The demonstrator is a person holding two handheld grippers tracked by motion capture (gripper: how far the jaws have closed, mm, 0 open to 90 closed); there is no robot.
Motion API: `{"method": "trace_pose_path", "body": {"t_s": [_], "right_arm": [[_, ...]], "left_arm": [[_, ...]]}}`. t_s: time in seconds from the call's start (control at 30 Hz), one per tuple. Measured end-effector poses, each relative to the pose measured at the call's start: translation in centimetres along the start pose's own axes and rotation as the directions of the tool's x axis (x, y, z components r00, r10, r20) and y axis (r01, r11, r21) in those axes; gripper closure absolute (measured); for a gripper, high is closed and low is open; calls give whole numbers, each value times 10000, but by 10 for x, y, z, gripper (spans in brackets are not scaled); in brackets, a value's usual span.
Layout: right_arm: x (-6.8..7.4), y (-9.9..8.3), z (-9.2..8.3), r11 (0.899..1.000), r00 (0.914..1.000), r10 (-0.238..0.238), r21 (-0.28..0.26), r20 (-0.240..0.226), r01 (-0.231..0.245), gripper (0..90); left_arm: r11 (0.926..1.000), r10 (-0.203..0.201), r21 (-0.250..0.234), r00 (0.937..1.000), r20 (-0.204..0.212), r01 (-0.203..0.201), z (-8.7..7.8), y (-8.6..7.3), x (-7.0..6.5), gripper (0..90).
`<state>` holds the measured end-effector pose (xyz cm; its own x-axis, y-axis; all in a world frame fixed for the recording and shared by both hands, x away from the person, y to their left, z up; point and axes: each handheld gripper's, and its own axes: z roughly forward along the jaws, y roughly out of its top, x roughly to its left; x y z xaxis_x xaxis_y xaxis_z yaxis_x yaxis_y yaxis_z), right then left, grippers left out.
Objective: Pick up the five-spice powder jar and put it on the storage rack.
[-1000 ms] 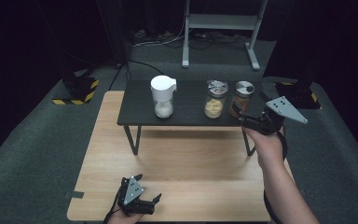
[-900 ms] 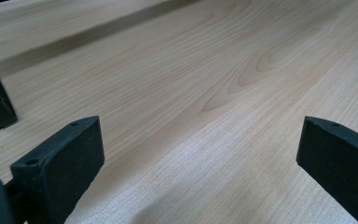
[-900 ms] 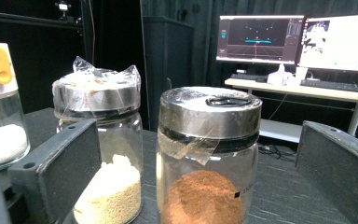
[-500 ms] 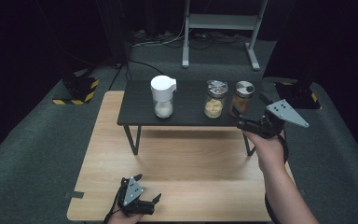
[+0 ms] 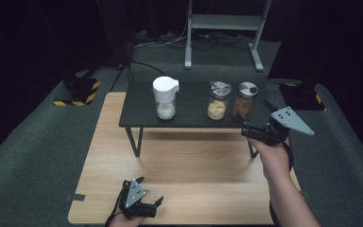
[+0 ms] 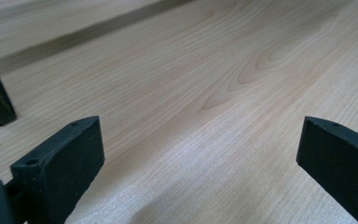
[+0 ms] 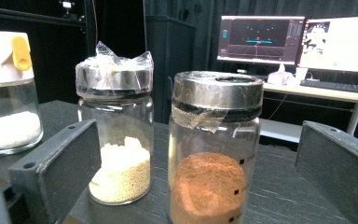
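On the dark shelf (image 5: 194, 118), the brown-powder jar (image 7: 213, 149) is being framed by the wide-open right gripper (image 5: 251, 130); the left gripper (image 5: 147, 197) is being held wide open over the wooden table (image 6: 223, 79).

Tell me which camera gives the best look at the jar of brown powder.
The right gripper view: the jar of brown powder stands close up between the open jaws, showing its metal lid, tape and powder level. The high view shows it small, rightmost on the dark shelf. The left gripper view faces the wooden tabletop.
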<state>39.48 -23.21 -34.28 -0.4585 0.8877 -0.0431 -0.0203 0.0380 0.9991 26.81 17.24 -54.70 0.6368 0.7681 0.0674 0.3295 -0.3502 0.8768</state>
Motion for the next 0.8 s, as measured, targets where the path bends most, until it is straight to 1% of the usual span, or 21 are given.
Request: {"method": "trace_pose_path", "body": {"t_s": [0.2,0.33,0.47,0.57,0.8], "right_arm": [[-1,-3,-9,10000,10000,-8,28,24,8,0],[-1,-3,-19,9999,9999,-158,-11,47,158,0],[-1,-4,-28,9998,9998,-186,65,10,186,0],[2,-8,-35,9995,9995,-308,114,-44,308,0],[6,-21,-43,9990,9994,-317,326,-156,322,0]], "left_arm": [[9999,102,75,9999,-68,-102,1,1,-1,10],[9999,40,150,10000,-54,-39,2,1,0,10],[9998,109,175,9999,-17,-108,3,1,-1,10],[9997,162,174,9999,1,-162,3,1,-1,10],[9999,87,126,10000,22,-88,2,1,0,10]]}}
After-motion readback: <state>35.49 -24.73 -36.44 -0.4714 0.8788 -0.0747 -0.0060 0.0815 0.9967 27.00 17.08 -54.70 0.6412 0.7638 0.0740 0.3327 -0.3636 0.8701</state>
